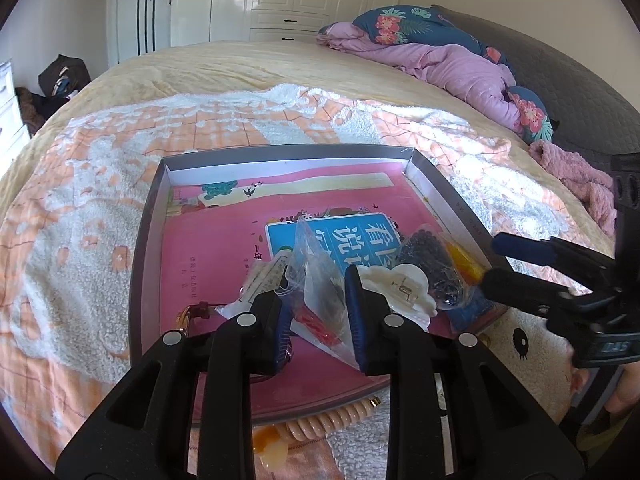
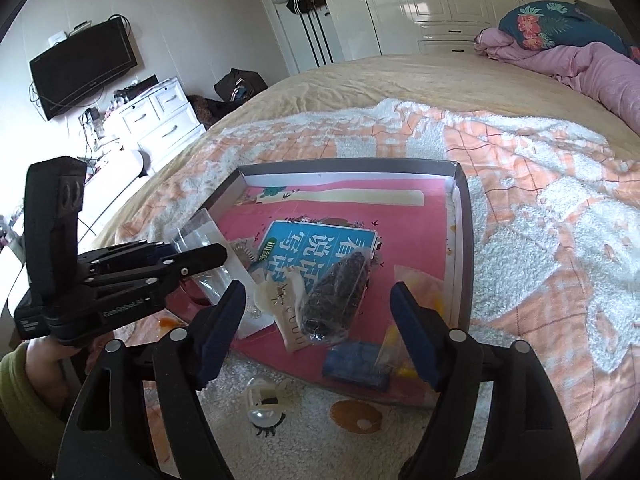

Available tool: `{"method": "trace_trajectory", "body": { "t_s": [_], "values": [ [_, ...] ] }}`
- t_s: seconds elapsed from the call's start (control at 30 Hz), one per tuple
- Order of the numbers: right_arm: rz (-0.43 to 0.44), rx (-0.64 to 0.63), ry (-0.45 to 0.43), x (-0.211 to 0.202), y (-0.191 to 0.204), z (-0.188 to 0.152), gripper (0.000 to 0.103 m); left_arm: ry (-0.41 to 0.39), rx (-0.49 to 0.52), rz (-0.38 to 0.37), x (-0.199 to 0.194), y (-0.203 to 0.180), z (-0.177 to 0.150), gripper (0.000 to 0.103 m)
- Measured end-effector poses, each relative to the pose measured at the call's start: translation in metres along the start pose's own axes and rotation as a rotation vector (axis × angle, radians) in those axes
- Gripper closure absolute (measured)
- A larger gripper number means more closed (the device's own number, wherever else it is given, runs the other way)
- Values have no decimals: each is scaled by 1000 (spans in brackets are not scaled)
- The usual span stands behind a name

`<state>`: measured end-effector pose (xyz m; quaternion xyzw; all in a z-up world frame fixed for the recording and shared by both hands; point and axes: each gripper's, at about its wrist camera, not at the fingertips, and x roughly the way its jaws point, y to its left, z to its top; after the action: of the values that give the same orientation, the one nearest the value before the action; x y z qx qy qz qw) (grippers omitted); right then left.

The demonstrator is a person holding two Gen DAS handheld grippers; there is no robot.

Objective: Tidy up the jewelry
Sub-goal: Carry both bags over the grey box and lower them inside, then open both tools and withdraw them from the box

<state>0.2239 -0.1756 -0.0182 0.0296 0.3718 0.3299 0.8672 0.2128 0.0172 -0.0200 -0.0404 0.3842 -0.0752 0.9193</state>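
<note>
The clear plastic bag (image 1: 316,280) stands upright over the near-left part of the shallow box (image 1: 148,240), pinched between the 2 fingers of the left gripper (image 1: 316,308), which points forward and downward. The right gripper (image 2: 316,332) hovers above the box's near edge, jaws wide apart, holding nothing, over the bead pouch (image 2: 340,292).

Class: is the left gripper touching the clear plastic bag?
Touching. The left wrist view shows the left gripper with both pads pressed against the clear plastic bag, which stands pinched between them above the box.
</note>
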Motion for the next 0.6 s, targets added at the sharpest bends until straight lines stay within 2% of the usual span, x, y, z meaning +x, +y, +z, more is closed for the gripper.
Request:
{"method": "trace_trajectory", "body": {
  "t_s": [0.2,0.33,0.53,0.6],
  "values": [
    [-2,6,-32,-21,2,-4,26,-4,4,3,1,2,-1,67],
    [-9,13,-68,-35,3,-4,17,-23,8,1,-7,-2,1,63],
    [-19,4,-98,-52,6,-3,15,-47,9,3,-23,-5,3,48],
    [-23,-2,-101,-55,9,-3,15,-57,7,5,-30,-6,5,39]
  ]
}}
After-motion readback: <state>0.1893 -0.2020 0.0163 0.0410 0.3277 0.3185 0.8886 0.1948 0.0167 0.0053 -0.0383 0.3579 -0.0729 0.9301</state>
